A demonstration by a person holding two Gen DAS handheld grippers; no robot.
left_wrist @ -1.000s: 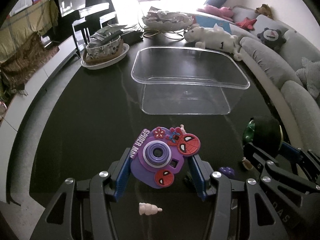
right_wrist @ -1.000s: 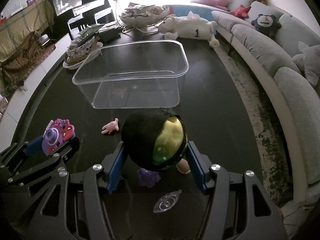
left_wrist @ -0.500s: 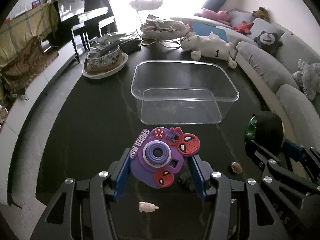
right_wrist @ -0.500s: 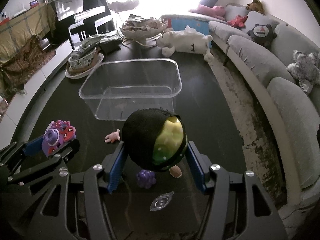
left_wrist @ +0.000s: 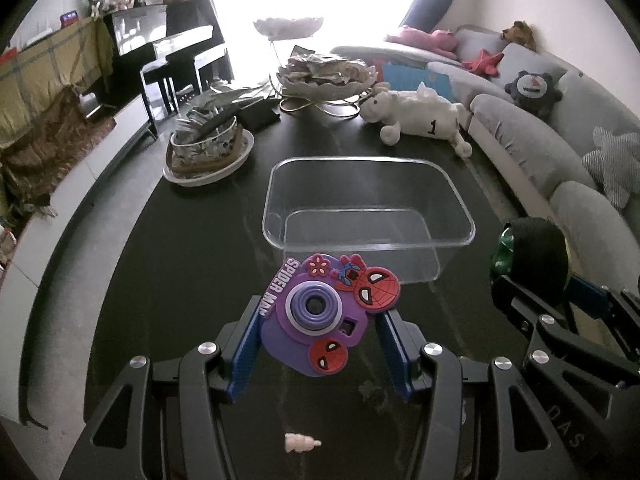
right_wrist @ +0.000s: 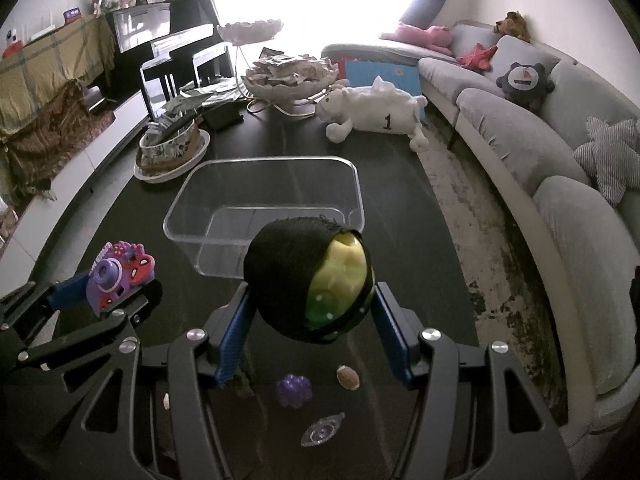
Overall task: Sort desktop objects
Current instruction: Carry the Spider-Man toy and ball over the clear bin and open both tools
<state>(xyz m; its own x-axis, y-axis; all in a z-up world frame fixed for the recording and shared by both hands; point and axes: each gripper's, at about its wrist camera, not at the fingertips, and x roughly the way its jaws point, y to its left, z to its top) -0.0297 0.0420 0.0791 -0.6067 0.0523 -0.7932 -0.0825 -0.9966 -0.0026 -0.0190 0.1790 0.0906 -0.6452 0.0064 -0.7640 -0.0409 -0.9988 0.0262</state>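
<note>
My left gripper [left_wrist: 318, 344] is shut on a purple Spider-Man toy camera [left_wrist: 320, 316] and holds it above the dark table, short of the clear plastic bin [left_wrist: 368, 216]. My right gripper [right_wrist: 312, 320] is shut on a black ball with a yellow-green face [right_wrist: 308, 276], held above the table near the bin [right_wrist: 264, 204]. The camera also shows in the right wrist view [right_wrist: 120, 278], and the ball in the left wrist view [left_wrist: 536, 252]. The bin holds nothing.
Small toys lie on the table below: a pink piece [left_wrist: 300, 442], a purple grape cluster [right_wrist: 294, 390], a small brown ball [right_wrist: 348, 376], a clear suction cup [right_wrist: 322, 434]. A bowl on a plate [left_wrist: 208, 148], a white plush [left_wrist: 420, 118] and a sofa [left_wrist: 560, 152] stand beyond.
Both grippers have risen and drawn back from the bin with their toys; the bin looks smaller and farther, and the table toys below look smaller.
</note>
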